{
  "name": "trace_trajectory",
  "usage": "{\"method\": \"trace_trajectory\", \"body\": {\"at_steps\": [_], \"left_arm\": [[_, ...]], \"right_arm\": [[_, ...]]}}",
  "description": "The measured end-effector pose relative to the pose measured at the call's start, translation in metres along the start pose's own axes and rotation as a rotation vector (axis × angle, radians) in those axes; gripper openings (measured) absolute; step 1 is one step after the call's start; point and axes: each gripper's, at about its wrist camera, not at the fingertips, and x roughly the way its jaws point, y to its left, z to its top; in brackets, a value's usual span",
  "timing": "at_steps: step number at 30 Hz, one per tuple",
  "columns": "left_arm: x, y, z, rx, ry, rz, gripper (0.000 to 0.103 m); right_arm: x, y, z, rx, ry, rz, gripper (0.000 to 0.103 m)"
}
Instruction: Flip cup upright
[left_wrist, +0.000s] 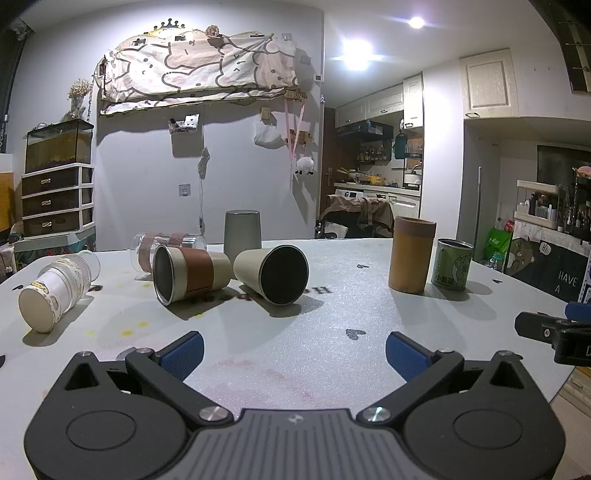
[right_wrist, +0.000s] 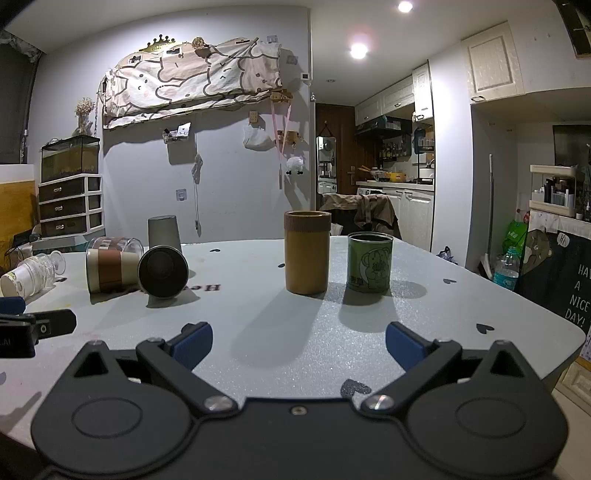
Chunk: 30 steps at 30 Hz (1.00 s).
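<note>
Several cups lie on their sides on the white table (left_wrist: 332, 325): a beige cup (left_wrist: 271, 275) with its dark mouth toward me, a beige cup with a brown sleeve (left_wrist: 192, 273), a clear glass (left_wrist: 168, 251) behind it and a white patterned cup (left_wrist: 55, 291) at the left. A grey cup (left_wrist: 242, 233) stands mouth down at the back. My left gripper (left_wrist: 294, 352) is open and empty, short of the beige cup. My right gripper (right_wrist: 299, 345) is open and empty, in front of an upright brown cup (right_wrist: 306, 253) and green tin (right_wrist: 370, 262). The beige cup (right_wrist: 163, 272) lies to its left.
The right gripper's tip (left_wrist: 546, 332) shows at the right edge of the left wrist view; the left gripper's tip (right_wrist: 37, 328) shows at the left of the right wrist view. The table's right edge (right_wrist: 569, 332) drops off near a chalkboard sign. A chair with clothes (right_wrist: 364, 210) stands behind the table.
</note>
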Motion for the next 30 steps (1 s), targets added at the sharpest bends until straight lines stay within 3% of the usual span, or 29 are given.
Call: {"method": "trace_trajectory", "body": {"at_steps": [30], "left_arm": [[-0.0002,-0.0002,-0.0002,-0.001,-0.001,0.0,0.103]], "right_arm": [[-0.0013,0.002,0.0017,-0.003,0.003,0.008,0.101]]}}
